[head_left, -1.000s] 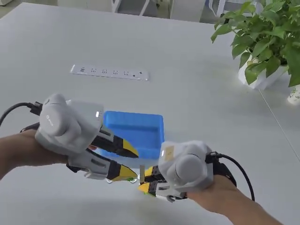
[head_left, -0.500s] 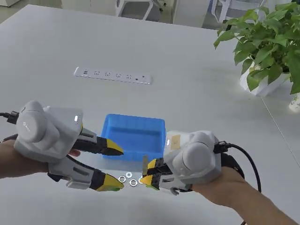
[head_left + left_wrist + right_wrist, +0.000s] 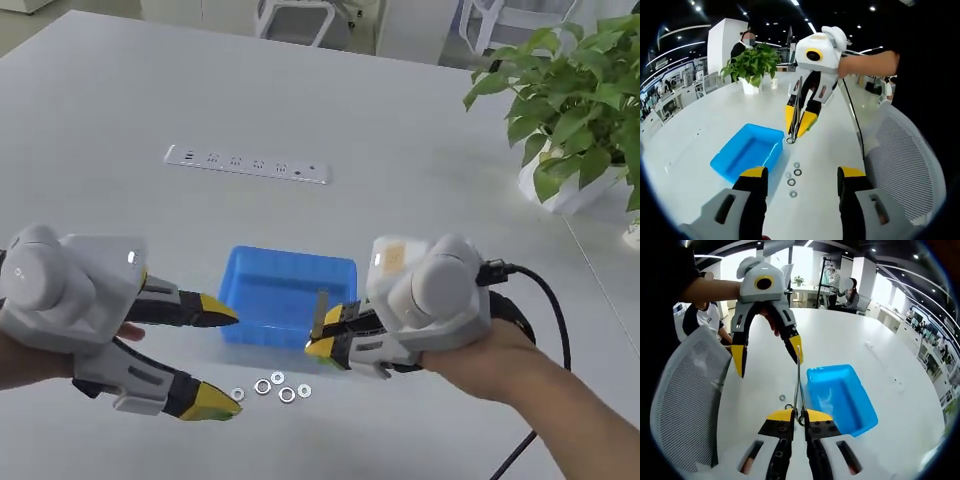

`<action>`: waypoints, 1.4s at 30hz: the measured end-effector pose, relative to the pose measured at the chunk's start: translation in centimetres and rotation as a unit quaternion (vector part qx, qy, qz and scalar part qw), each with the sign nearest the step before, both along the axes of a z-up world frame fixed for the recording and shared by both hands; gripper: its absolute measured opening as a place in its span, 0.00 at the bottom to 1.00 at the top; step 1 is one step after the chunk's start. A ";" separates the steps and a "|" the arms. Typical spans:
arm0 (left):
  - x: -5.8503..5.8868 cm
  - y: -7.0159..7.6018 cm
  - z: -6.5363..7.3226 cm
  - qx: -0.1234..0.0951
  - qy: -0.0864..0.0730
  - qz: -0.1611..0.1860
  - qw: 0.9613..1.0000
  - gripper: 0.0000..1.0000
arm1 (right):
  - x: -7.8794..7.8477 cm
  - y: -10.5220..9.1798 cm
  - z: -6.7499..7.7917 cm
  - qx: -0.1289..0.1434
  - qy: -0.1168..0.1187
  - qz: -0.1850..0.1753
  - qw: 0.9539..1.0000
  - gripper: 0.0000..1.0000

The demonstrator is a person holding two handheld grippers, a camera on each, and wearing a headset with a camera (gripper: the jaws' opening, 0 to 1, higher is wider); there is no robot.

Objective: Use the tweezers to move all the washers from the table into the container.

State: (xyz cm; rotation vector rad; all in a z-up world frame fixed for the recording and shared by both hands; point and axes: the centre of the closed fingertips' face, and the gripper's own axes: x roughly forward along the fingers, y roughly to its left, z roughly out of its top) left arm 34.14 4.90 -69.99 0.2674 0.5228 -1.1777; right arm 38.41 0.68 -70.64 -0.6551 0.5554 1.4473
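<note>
In the head view, the left gripper [image 3: 218, 358] sat at the left edge of the table [image 3: 420, 190]. Its jaws were spread wide and held nothing, one tip above the other. Just right of its lower tip, a small cluster of washers [image 3: 275, 387] lay loose on the tabletop in front of the container [image 3: 288, 290], a blue open tray. Beyond the container, further up the table, lay a white power strip [image 3: 247, 165]. To the right of the washers, the right gripper [image 3: 325, 342] had its jaws pinched tight on the tweezers [image 3: 320, 310], whose thin shaft showed over the container's near rim. A potted plant [image 3: 565, 100] stood at the far right.

In the left gripper view, the container [image 3: 747, 150] lay on the left. The loose washers [image 3: 795, 172] were scattered just beside it, between the left gripper's [image 3: 803, 172] own parted tips. Above them, the right gripper [image 3: 801, 117] pointed the tweezers [image 3: 796, 112] downward. A single washer [image 3: 790, 140] appeared to sit at their tip, close to the container's corner.

In the right gripper view, a mesh chair [image 3: 685, 390] was on the left, then the wide-open left gripper [image 3: 767, 356]. The tweezers [image 3: 799, 380] rose from the right gripper's [image 3: 799, 417] closed jaws, with the container [image 3: 840, 397] to the right.
</note>
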 end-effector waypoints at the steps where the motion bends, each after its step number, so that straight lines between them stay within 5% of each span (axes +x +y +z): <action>1: 0.0 0.1 0.0 -0.001 0.000 0.003 1.000 0.63 | 0.1 0.0 0.1 0.001 0.000 0.000 1.000 0.09; 18: 0.6 1.6 0.3 -0.012 -0.009 0.039 0.999 0.71 | 3.6 2.2 1.9 0.020 -0.009 0.007 1.000 0.09; 42: 2.0 2.7 0.9 -0.026 -0.012 0.063 0.998 0.71 | 6.2 4.0 -1.5 0.038 0.000 0.047 0.998 0.09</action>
